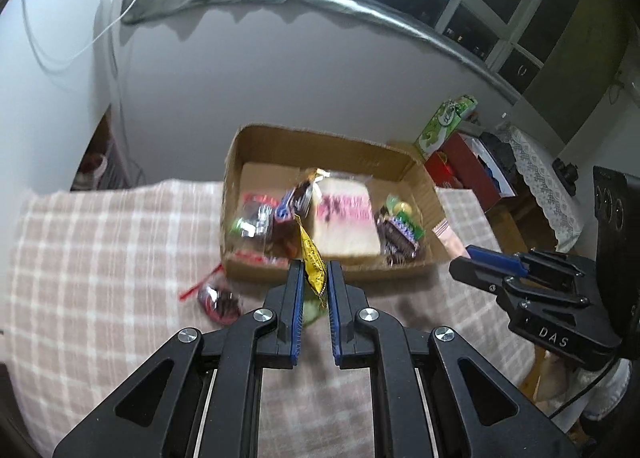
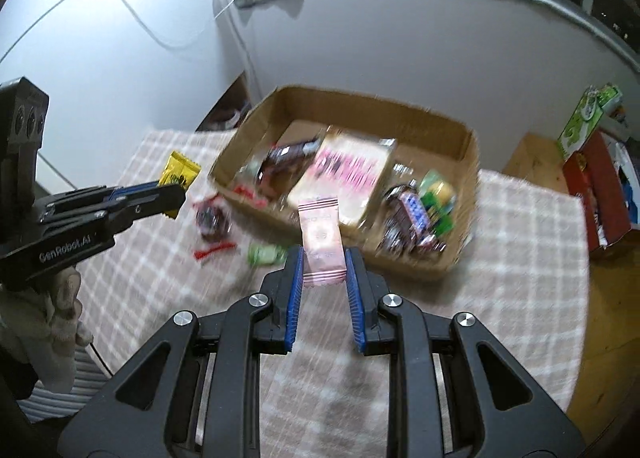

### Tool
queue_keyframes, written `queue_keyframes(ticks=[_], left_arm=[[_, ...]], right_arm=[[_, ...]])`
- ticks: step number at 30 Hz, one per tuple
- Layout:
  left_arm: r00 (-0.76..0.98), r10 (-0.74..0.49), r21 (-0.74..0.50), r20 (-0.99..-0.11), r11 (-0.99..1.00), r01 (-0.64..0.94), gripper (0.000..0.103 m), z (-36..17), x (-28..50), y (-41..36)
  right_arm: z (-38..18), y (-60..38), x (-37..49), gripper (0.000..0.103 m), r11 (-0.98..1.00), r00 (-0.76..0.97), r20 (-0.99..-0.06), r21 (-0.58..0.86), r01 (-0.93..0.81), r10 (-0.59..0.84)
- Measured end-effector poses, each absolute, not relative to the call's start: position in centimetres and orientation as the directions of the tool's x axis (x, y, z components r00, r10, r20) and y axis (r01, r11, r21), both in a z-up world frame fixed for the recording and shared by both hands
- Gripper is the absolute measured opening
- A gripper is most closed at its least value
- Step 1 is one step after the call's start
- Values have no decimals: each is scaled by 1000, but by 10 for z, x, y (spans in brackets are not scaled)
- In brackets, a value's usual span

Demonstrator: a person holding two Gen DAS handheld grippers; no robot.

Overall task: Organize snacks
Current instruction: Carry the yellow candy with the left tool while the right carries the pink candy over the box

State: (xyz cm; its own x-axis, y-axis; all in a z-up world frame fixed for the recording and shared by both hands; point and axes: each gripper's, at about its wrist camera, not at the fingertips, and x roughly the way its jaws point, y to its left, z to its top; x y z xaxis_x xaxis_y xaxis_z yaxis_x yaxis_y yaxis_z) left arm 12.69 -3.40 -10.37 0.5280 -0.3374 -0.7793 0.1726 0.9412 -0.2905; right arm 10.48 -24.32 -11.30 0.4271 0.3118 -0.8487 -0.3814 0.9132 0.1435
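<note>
A cardboard box (image 1: pixel 256 137) (image 2: pixel 460 129) stands on the checked tablecloth and holds several snack packets, among them a pink-printed bread pack (image 1: pixel 346 217) (image 2: pixel 344 173). My left gripper (image 1: pixel 315 270) is shut on a yellow snack packet (image 1: pixel 313 262), held above the cloth just before the box's near wall; the packet also shows in the right wrist view (image 2: pixel 180 173). My right gripper (image 2: pixel 323 262) is shut on a pink snack packet (image 2: pixel 322 242), held before the box's near wall. A dark round snack with red ends (image 1: pixel 218 300) (image 2: pixel 212 221) and a green candy (image 2: pixel 262 254) lie on the cloth.
A checked cloth (image 1: pixel 100 258) (image 2: pixel 520 258) covers the table. A red box (image 1: pixel 460 173) (image 2: pixel 600 193) and a green carton (image 1: pixel 444 121) (image 2: pixel 584 121) stand at the right on a wooden surface. A white wall rises behind the box.
</note>
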Motion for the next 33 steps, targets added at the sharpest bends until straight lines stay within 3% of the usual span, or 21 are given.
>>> queue_keyframes(ticks=[17,33], left_arm=[[533,-315,-216,-786,946,241,10,-98,171,-56],[482,-305,-237,-821,951,198,10,-125,200,-50]], right_arm=[[-114,-263,157,22,941,465,-848,105,-323,255],[-144,-267,183,22,951,419,-882,93,-294,215]])
